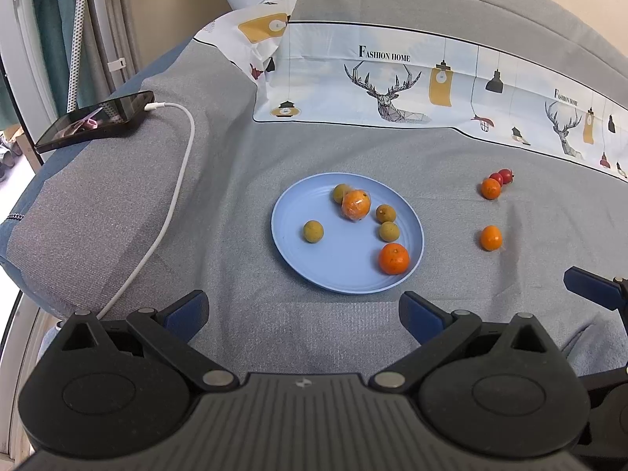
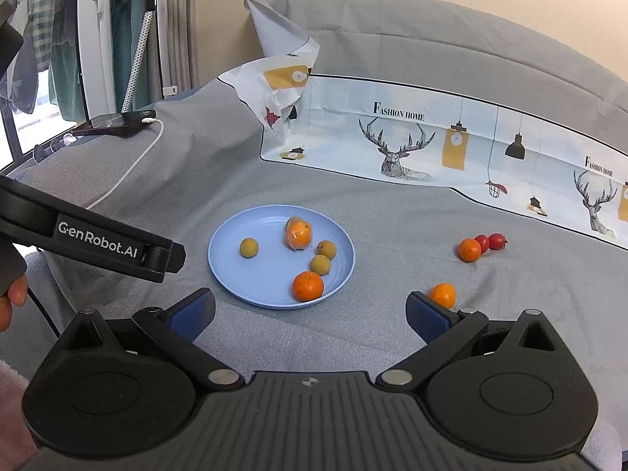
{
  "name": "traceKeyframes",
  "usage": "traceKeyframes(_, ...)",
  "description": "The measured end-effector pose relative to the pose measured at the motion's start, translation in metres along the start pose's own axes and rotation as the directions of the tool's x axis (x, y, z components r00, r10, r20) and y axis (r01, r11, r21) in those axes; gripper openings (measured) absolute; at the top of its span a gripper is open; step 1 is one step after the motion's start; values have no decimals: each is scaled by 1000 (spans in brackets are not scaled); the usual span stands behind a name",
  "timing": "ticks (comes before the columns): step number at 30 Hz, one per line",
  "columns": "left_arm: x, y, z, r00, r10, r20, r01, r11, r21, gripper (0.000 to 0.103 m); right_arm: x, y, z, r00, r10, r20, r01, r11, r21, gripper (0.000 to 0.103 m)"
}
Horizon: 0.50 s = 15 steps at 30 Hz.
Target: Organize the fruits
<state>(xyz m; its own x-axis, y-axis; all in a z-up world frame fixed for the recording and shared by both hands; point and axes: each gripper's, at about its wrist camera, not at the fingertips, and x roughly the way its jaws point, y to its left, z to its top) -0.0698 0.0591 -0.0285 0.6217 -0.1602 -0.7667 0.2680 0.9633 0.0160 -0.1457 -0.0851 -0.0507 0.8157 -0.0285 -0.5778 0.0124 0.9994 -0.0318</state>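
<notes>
A light blue plate (image 1: 314, 259) (image 2: 227, 259) lies on the grey cloth. It holds several small greenish-yellow fruits (image 1: 313, 231) (image 2: 249, 247), a plastic-wrapped orange (image 1: 356, 205) (image 2: 298, 233) and a bare mandarin (image 1: 393, 258) (image 2: 307, 285). To the plate's right, on the cloth, are one mandarin (image 1: 490, 238) (image 2: 442, 295), another mandarin (image 1: 491, 188) (image 2: 470, 250) and two red cherry tomatoes (image 1: 501, 176) (image 2: 490, 241). My left gripper (image 1: 304, 314) is open and empty, just short of the plate. My right gripper (image 2: 310, 314) is open and empty, its right fingertip (image 2: 426, 316) close to the nearest loose mandarin.
A phone (image 1: 96, 121) (image 2: 114, 122) on a white charging cable (image 1: 172, 192) lies on a raised grey cushion at left. A printed deer-pattern sheet (image 1: 392, 86) (image 2: 431, 145) stands behind the fruit. The left gripper's body (image 2: 94, 239) and a hand (image 2: 13, 294) show at the right wrist view's left edge.
</notes>
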Motion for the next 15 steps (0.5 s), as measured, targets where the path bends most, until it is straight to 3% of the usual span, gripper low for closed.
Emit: traceKeyframes(15,4,-1,0,1000,1,-7,-1,1000,7,103,4,-2,-1,1000,4,-11,-3,1000,9,102)
